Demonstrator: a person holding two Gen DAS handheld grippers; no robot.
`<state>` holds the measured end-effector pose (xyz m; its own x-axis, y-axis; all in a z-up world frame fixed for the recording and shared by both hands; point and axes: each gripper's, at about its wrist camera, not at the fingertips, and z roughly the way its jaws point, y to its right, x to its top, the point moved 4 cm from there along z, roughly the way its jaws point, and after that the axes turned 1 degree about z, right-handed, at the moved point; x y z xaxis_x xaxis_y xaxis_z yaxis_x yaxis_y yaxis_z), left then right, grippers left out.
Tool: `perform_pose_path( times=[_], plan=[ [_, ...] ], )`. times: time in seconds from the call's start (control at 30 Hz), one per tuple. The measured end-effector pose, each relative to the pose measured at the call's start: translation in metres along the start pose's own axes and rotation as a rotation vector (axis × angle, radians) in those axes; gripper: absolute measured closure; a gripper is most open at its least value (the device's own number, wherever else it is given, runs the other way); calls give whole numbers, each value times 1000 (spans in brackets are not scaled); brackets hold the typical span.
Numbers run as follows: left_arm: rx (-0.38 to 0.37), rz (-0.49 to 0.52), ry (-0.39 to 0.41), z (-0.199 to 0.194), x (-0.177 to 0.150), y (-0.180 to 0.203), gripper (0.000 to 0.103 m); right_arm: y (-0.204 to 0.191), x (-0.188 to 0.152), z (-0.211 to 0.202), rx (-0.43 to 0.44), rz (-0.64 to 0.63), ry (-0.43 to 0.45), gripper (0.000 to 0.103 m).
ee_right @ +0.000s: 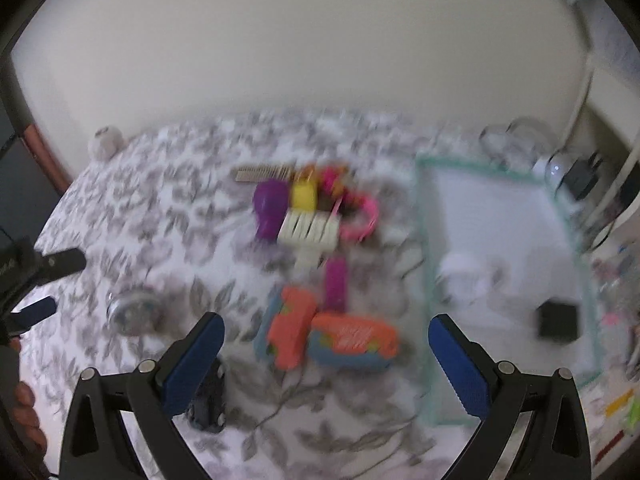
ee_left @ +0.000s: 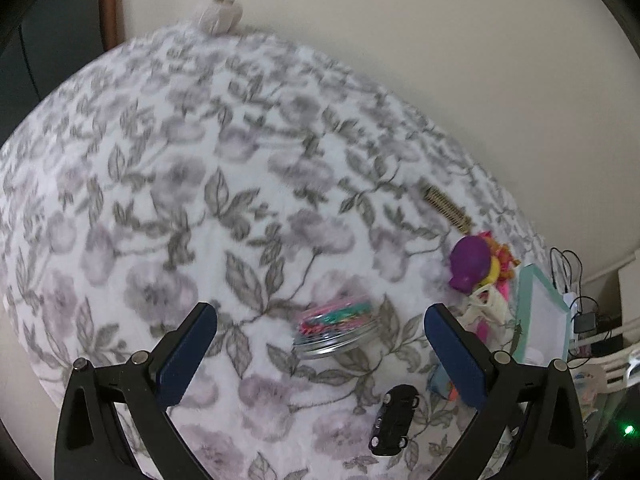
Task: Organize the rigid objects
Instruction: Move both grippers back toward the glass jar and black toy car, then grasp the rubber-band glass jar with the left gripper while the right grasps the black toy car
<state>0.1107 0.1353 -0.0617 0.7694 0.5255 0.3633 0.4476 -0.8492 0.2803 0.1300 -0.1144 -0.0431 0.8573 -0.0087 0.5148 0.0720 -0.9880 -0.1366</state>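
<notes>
Loose items lie on a floral blanket [ee_left: 200, 184]. In the left wrist view my left gripper [ee_left: 320, 332] is open and empty above a round clear tin of coloured bits [ee_left: 336, 328], with a black toy car [ee_left: 394, 420] nearer. In the blurred right wrist view my right gripper [ee_right: 326, 340] is open and empty above an orange and blue toy gun [ee_right: 332, 336]. A mint-edged white tray [ee_right: 500, 264] at the right holds a black box [ee_right: 558, 320] and a white object [ee_right: 464, 276]. The left gripper [ee_right: 44, 284] shows at the left edge.
A purple toy [ee_right: 270, 208], yellow piece [ee_right: 303, 196], white comb-like piece [ee_right: 308, 230], pink ring [ee_right: 364, 216], magenta bar [ee_right: 335, 284] and tan comb [ee_right: 262, 172] lie clustered behind the gun. A wall runs behind the bed. Cables and clutter sit at the right [ee_left: 580, 312].
</notes>
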Motion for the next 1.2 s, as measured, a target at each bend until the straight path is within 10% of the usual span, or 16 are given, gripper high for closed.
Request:
perform_pose_path(
  times=[1.2],
  plan=[
    [-33, -5, -191, 68, -4, 6, 0, -82, -74, 76, -15, -270, -240, 10]
  ],
)
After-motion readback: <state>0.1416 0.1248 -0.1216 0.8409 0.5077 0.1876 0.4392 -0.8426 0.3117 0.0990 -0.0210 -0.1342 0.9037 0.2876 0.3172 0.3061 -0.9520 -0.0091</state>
